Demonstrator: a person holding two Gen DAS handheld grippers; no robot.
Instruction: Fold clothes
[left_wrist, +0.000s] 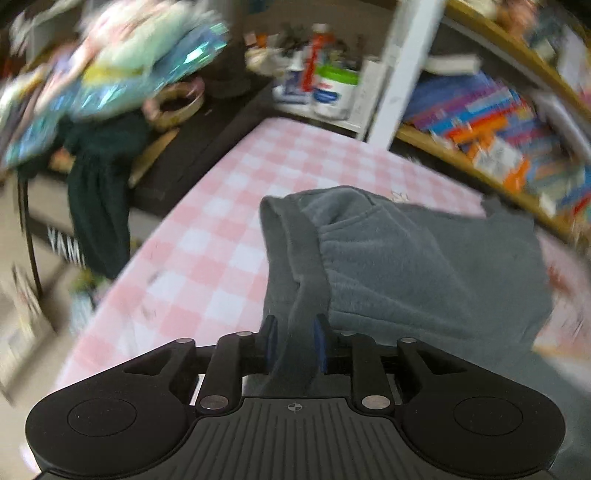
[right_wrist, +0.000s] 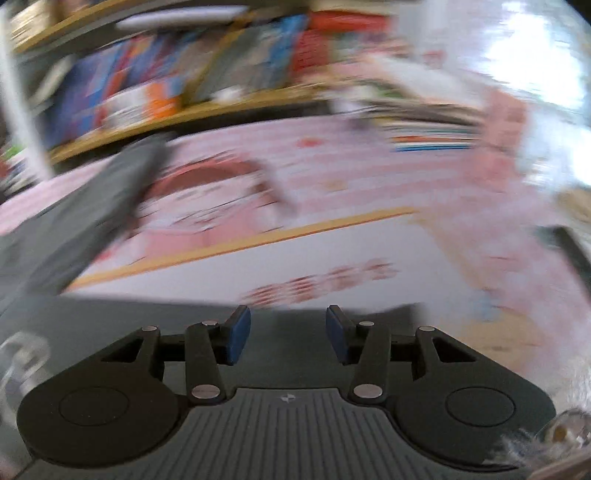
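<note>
A grey fleece garment (left_wrist: 406, 266) with an elastic waistband lies bunched on a pink-and-white checked bed cover (left_wrist: 207, 236). My left gripper (left_wrist: 295, 345) is shut on a fold of the grey garment near the waistband and lifts it off the cover. In the blurred right wrist view, my right gripper (right_wrist: 288, 334) is open and empty, just above a flat part of the grey garment (right_wrist: 81, 206), which runs up to the left. The pink cover (right_wrist: 369, 177) lies beyond it.
A wooden shelf of colourful books (left_wrist: 491, 136) runs along the far right of the bed. A dark green garment (left_wrist: 96, 206) hangs off a dark keyboard stand on the left. Bottles and jars (left_wrist: 325, 85) stand at the back.
</note>
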